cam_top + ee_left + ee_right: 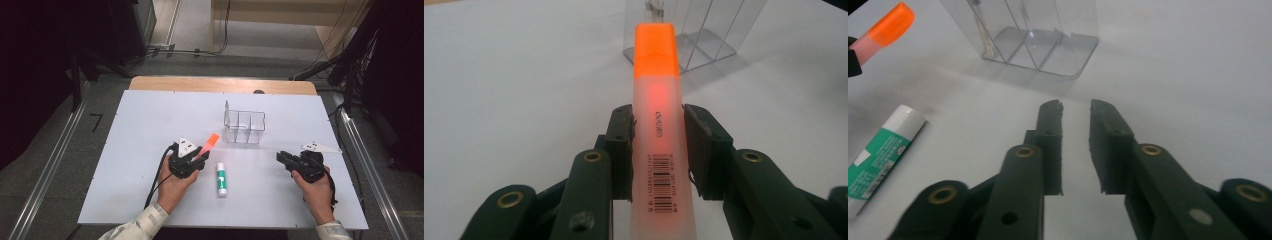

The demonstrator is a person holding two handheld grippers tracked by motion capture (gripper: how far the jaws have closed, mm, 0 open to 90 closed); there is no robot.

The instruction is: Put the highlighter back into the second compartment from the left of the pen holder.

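An orange-capped highlighter (211, 141) with a pale barcoded barrel (658, 125) points toward the clear organizer, and my left gripper (200, 156) (658, 112) is shut on its barrel. The orange cap (883, 30) shows in the right gripper view at the top left. My right gripper (281, 156) (1076, 107) hovers at the right of the table with only a narrow gap between its jaws and nothing in it. A green and white glue stick (221, 178) (880, 155) lies flat on the table between the two grippers.
A clear plastic organizer (243, 127) (704, 35) (1033, 40) with several compartments stands at the middle back of the white tabletop (150, 125). Dark equipment and cables surround the table on the floor.
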